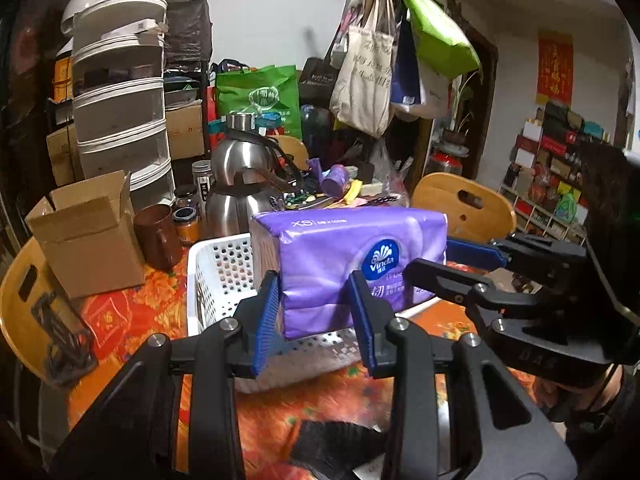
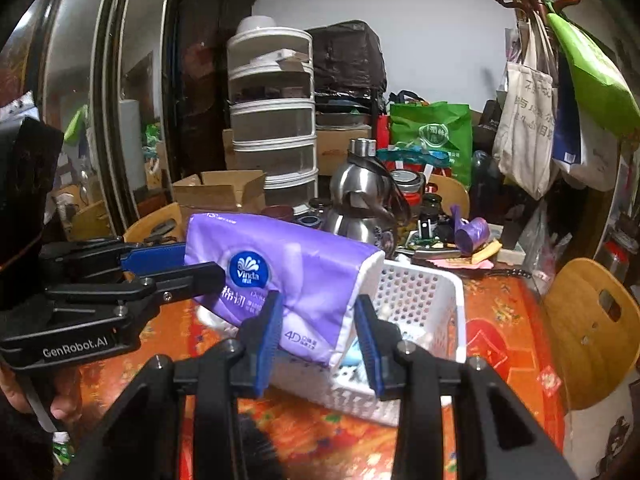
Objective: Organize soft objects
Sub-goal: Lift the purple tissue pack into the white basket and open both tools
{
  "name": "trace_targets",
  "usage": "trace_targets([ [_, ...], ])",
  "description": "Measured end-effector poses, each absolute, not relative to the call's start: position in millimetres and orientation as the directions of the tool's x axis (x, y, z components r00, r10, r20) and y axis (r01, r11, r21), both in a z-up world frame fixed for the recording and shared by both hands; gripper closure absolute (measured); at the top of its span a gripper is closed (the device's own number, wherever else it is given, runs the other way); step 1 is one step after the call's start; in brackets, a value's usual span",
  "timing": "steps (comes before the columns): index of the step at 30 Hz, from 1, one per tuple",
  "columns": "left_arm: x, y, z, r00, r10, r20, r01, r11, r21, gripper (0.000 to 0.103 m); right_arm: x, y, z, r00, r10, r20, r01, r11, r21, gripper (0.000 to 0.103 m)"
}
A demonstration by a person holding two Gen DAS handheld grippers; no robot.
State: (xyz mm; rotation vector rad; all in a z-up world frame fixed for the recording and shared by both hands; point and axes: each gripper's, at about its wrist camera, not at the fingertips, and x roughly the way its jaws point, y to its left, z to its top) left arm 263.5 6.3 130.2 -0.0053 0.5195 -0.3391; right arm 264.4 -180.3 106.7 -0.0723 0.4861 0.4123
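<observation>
**Tissue pack held over the basket by both grippers**

Your left gripper (image 1: 314, 320) is clamped on the near end of the purple tissue pack (image 1: 352, 268); its blue pads press both faces of the pack. Your right gripper (image 2: 320, 334) grips the pack's other end the same way, fingers on either side of the corner that dips lowest. Each camera also shows the other gripper reaching in from the side, its blue finger lying against the pack.

The pack (image 2: 288, 264) hangs above the white basket (image 1: 218, 272), tilted in the right wrist view so one end drops toward the basket's inside. You cannot tell whether that low corner touches anything in the basket (image 2: 424, 300). A few pale items lie in the basket bottom, too blurred to name.

The basket stands on the table (image 1: 132, 308), which has an orange flowered cloth. Behind it are a steel kettle (image 1: 240, 184), a brown cup (image 1: 158, 236) and an open cardboard box (image 1: 86, 236). A wooden chair (image 2: 592, 328) sits at the table's far side.
</observation>
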Motion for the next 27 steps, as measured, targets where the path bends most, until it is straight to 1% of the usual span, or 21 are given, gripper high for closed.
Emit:
trace_targets([
  [3,292,2,131,0.806,-0.298,-0.512,0.306,0.949,-0.07,0.07,287,-177,103,0.796,0.352,-0.492,-0.392,0.92,0.024,0.067],
  [12,357,12,99,0.766,-0.28,-0.579,0.26,0.958,-0.12,0.07,335,-166,77,0.754,0.357,-0.552,-0.394,0.918,0.056,0.068],
  [14,367,14,91,0.761,-0.27,-0.59,0.242,0.962,-0.128,0.07,346,-161,70,0.728,0.36,-0.584,-0.403,0.913,0.06,0.068],
  [16,377,15,82,0.763,-0.242,-0.6,0.21,0.97,-0.124,0.065,354,-160,62,0.714,0.333,-0.616,-0.388,0.92,0.048,0.068],
  [17,384,17,76,0.758,-0.233,-0.61,0.198,0.972,-0.125,0.057,356,-164,59,0.725,0.317,-0.612,-0.364,0.93,0.051,0.068],
  [18,386,18,73,0.754,-0.237,-0.613,0.2,0.971,-0.13,0.047,356,-169,57,0.727,0.322,-0.607,-0.353,0.933,0.072,0.067],
  [20,388,22,65,0.749,-0.233,-0.62,0.188,0.972,-0.138,0.035,356,-178,52,0.718,0.328,-0.614,-0.338,0.935,0.104,0.066],
  [21,386,23,63,0.751,-0.23,-0.619,0.183,0.973,-0.139,0.032,356,-182,50,0.718,0.325,-0.616,-0.331,0.937,0.109,0.062],
  [22,384,26,61,0.754,-0.23,-0.615,0.183,0.973,-0.14,0.032,355,-185,47,0.722,0.315,-0.616,-0.318,0.942,0.108,0.054],
  [24,381,31,58,0.76,-0.223,-0.61,0.168,0.975,-0.146,0.029,353,-191,44,0.722,0.316,-0.616,-0.31,0.943,0.12,0.046],
  [27,376,33,55,0.758,-0.229,-0.611,0.166,0.973,-0.158,0.027,346,-196,40,0.72,0.338,-0.606,-0.312,0.938,0.153,0.045],
])
